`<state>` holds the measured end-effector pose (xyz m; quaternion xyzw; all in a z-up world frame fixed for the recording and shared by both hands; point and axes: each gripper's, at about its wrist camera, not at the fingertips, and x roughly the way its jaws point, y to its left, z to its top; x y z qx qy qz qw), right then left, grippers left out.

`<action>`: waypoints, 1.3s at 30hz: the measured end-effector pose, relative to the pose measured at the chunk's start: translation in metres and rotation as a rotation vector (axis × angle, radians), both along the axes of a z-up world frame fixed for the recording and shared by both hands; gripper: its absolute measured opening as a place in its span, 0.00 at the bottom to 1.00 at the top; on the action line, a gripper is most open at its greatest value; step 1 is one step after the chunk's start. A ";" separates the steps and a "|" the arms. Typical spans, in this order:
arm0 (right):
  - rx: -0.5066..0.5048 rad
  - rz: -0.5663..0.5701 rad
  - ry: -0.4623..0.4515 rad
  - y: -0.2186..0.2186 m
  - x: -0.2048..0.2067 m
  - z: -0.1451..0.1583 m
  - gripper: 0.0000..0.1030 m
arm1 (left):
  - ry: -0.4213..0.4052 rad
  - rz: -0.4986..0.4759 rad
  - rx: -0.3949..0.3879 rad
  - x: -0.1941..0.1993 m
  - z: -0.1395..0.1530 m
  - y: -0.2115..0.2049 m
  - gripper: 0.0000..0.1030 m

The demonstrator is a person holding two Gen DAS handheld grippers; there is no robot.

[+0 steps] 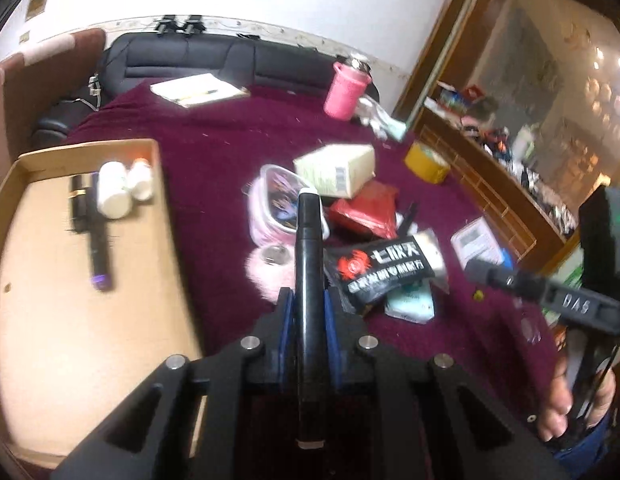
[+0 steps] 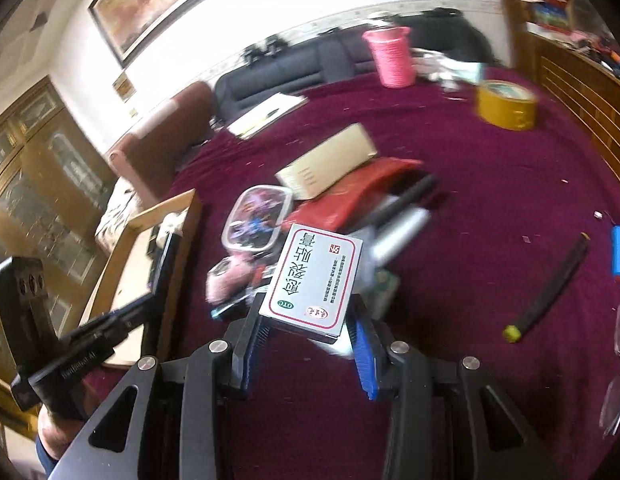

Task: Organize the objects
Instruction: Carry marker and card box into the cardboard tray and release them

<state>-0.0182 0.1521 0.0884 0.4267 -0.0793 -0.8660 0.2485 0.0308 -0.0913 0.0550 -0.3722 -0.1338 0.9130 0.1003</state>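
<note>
My left gripper (image 1: 308, 300) is shut on a long black marker (image 1: 310, 264) that points forward over a heap of items on the maroon tablecloth. To its left stands a cardboard tray (image 1: 50, 320) holding two white bottles (image 1: 114, 190) and a dark pen-like stick (image 1: 96, 236). My right gripper (image 2: 308, 326) is shut on a grey medicine box (image 2: 315, 278) with red-framed print, held above the heap. The tray also shows in the right wrist view (image 2: 150, 240), with the left gripper over it.
The heap holds a cream carton (image 1: 335, 170), a clear lidded box (image 1: 276, 200), a red pouch (image 1: 365, 210) and a black packet (image 1: 383, 270). A pink cup (image 1: 345, 90), yellow tape roll (image 1: 425, 162) and notepad (image 1: 198, 90) lie farther back. A black stick (image 2: 549, 288) lies right.
</note>
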 end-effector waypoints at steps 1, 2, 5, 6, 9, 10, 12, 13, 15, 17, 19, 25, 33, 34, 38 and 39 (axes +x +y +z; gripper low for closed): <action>0.004 0.019 0.000 -0.008 0.001 0.001 0.41 | 0.006 0.012 0.008 0.003 0.002 -0.008 0.14; 0.009 0.038 0.000 -0.016 0.002 0.002 0.41 | 0.008 0.019 0.014 0.004 0.004 -0.013 0.14; 0.023 0.097 -0.006 -0.041 0.005 0.005 0.41 | 0.019 0.064 0.030 0.013 0.008 -0.037 0.14; 0.026 0.116 -0.009 -0.049 0.004 0.006 0.41 | 0.023 0.083 0.037 0.015 0.010 -0.046 0.14; 0.048 0.182 -0.010 -0.081 0.005 0.010 0.41 | 0.027 0.138 0.042 0.022 0.014 -0.077 0.14; 0.053 0.214 -0.015 -0.095 0.006 0.011 0.42 | 0.026 0.159 0.043 0.024 0.015 -0.087 0.14; 0.057 0.270 -0.030 -0.121 0.006 0.012 0.42 | 0.017 0.194 0.052 0.026 0.017 -0.112 0.14; 0.060 0.294 -0.037 -0.133 0.006 0.012 0.42 | 0.012 0.211 0.046 0.026 0.018 -0.122 0.15; 0.072 0.334 -0.039 -0.157 0.007 0.011 0.42 | -0.003 0.241 0.023 0.025 0.020 -0.141 0.15; 0.091 0.372 -0.041 -0.184 0.007 0.007 0.42 | -0.019 0.263 0.007 0.022 0.023 -0.159 0.15; 0.096 0.409 -0.061 -0.207 0.007 0.002 0.42 | -0.044 0.281 -0.006 0.016 0.023 -0.175 0.15; 0.149 0.475 -0.086 -0.268 -0.002 -0.017 0.42 | -0.144 0.306 -0.014 -0.017 0.014 -0.208 0.15; 0.186 0.521 -0.135 -0.312 -0.012 -0.046 0.42 | -0.257 0.311 0.019 -0.069 -0.011 -0.221 0.15; 0.191 0.524 -0.133 -0.316 -0.013 -0.048 0.42 | -0.262 0.319 0.026 -0.071 -0.013 -0.223 0.15; 0.219 0.524 -0.096 -0.328 -0.018 -0.050 0.42 | -0.276 0.320 0.037 -0.083 -0.020 -0.225 0.15; 0.223 0.524 -0.090 -0.331 -0.020 -0.051 0.42 | -0.278 0.316 0.036 -0.086 -0.021 -0.225 0.14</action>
